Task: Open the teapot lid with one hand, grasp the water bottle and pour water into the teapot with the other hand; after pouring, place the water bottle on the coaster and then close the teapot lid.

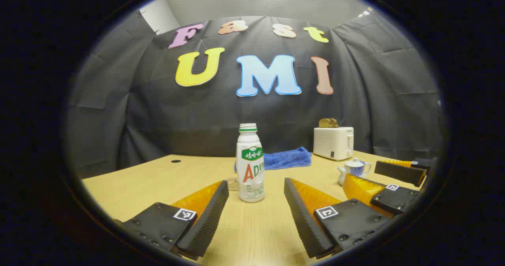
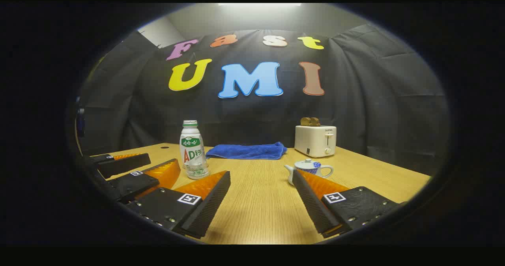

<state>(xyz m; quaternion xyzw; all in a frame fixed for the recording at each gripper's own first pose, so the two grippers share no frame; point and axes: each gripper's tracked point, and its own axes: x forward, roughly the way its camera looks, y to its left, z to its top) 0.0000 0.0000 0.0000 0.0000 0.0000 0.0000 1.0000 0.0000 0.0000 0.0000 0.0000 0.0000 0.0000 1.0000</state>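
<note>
— What lies around your two grippers?

— Your left gripper (image 1: 255,197) is wide open and holds nothing; the water bottle (image 1: 250,164) stands upright on the desk (image 1: 150,179) just beyond its fingertips, between them, cap off. Behind the bottle's foot, on its left, a round edge shows that may be the coaster (image 1: 232,184); you cannot tell more of it. Your right gripper (image 2: 261,181) is also spread wide and empty. The teapot (image 2: 309,169), lid on, sits just past its right finger, which covers part of the pot's base.

— Anything in the way?

— Between the bottle and the teapot the desk is bare wood. In the left gripper view, your right gripper (image 1: 394,179) shows at the far right, just beside the teapot (image 1: 354,169). In the right gripper view, your left gripper (image 2: 138,171) shows at the left, near the bottle (image 2: 192,149).

— And farther back?

— A blue cloth (image 2: 247,150) lies folded near the desk's far edge. To its right stands a white toaster (image 2: 315,139) with toast (image 2: 309,121) in its slots. Black cloth walls the booth behind.
</note>
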